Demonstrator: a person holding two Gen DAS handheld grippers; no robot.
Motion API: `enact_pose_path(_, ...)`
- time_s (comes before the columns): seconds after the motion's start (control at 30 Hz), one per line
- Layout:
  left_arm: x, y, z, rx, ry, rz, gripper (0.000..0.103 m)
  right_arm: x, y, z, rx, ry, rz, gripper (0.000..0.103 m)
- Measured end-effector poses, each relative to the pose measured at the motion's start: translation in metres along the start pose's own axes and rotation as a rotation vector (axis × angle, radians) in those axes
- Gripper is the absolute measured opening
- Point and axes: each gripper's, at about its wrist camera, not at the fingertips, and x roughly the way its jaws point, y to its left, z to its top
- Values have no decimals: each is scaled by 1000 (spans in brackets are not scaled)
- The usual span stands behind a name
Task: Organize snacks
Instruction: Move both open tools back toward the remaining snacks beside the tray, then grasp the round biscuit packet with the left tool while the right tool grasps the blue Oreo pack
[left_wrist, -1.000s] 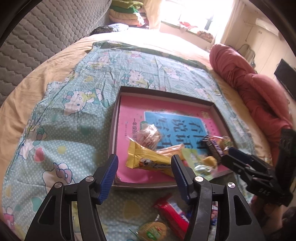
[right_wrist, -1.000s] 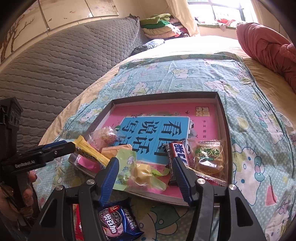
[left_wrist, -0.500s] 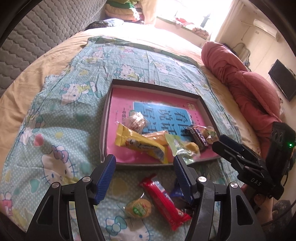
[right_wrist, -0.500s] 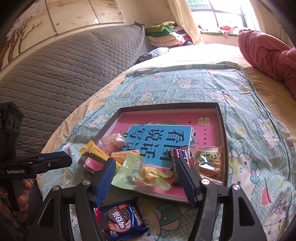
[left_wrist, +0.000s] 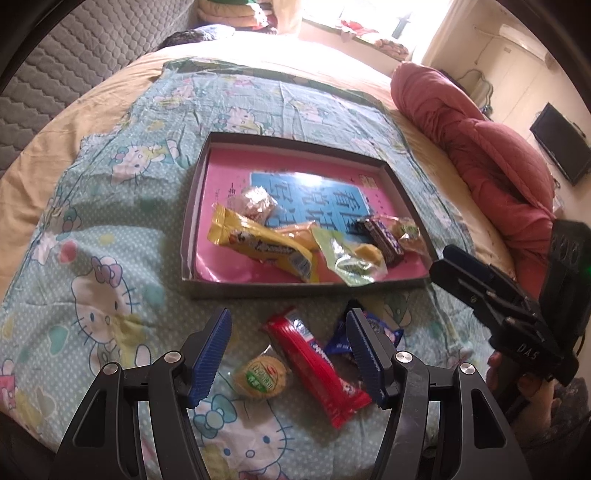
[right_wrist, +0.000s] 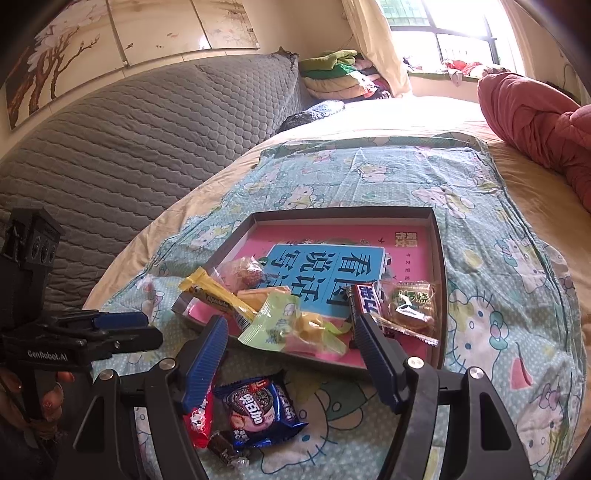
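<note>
On the bed, over the cartoon-cat sheet (left_wrist: 110, 258), both grippers have drawn back toward the near side compared with one second ago: then their fingers framed the snacks inside the dark box (left_wrist: 192, 236), and now they frame the loose snacks that lie in front of it. The left gripper (left_wrist: 290, 356) stands moderately wide and holds nothing; between its fingers I see the red bar (left_wrist: 317, 365) and the round green-label biscuit (left_wrist: 262, 376) on the sheet, not touched by the pads. The right gripper (right_wrist: 291, 363) has just been opening its jaws and is also empty; the blue cookie pack (right_wrist: 258, 413) lies on the sheet just under it, with an end of the red bar at its left. Inside the box, at its near edge, rest the yellow bar (left_wrist: 258, 247), the green candy bag (left_wrist: 343, 258), the dark chocolate bar (left_wrist: 380, 240) and a small clear-wrapped cake (right_wrist: 410, 306). I judge from this that the last snack has been released into the box and the hands are returning for the next ones. Three or four items remain outside, so the task seems a little over half done.
</note>
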Motion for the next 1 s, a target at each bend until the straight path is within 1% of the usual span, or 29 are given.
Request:
enact_pose_path(0.3,8,4,-12,11,41,27,66,-4,7,-11,-2,34,20,71)
enact_pose_path(0.4,12,7,-16,8,60,28,66,-5,9,-15,-4,47,12,71)
enact_pose_path(0.63,15,7,-26,40,84,51,66,3,14,-23,-14,95,14,71)
enact_pose_path(1.0,28,13,-37,48,133,58,66,17,25,-36,-70,170,18,71)
